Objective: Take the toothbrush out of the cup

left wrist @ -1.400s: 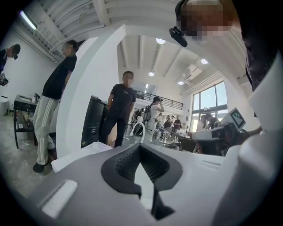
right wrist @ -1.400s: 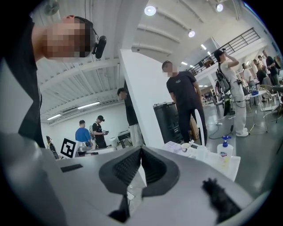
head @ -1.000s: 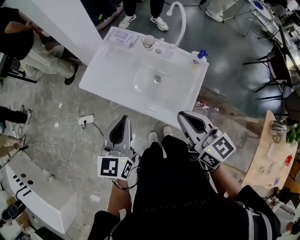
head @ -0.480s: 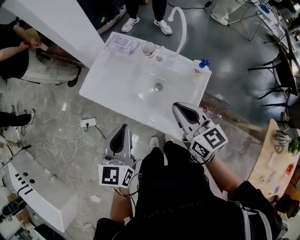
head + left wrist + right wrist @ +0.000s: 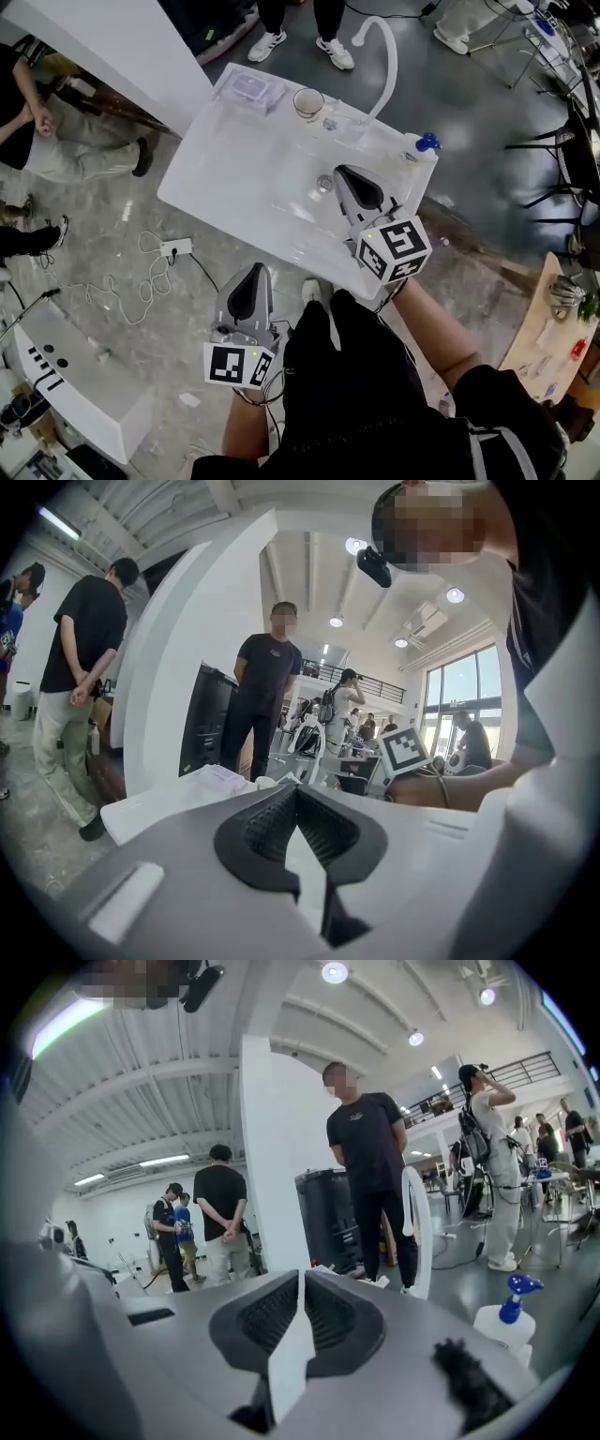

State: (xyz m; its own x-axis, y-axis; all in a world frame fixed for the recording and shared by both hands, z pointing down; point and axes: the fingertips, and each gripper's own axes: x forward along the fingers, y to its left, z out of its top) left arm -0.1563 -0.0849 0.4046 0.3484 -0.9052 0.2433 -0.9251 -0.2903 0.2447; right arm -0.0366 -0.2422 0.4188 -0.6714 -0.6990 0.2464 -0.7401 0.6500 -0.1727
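Right tool point(image 5: 345, 178) moved forward over glossy white sink point(image 5: 225, 169), ribbed jaws together, empty, left tool point(image 5: 253, 274) likewise closed, clear round cup point(image 5: 307, 101) beyond

White sink point(image 5: 220, 183), blue-capped bottle point(image 5: 424, 146), grey left hand-held gripper point(image 5: 254, 268)

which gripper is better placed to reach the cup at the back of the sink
Right. The right gripper is over the sink basin, its closed, empty jaws aimed toward the cup by the faucet. The left gripper hangs over the floor, short of the sink's front edge, also closed.
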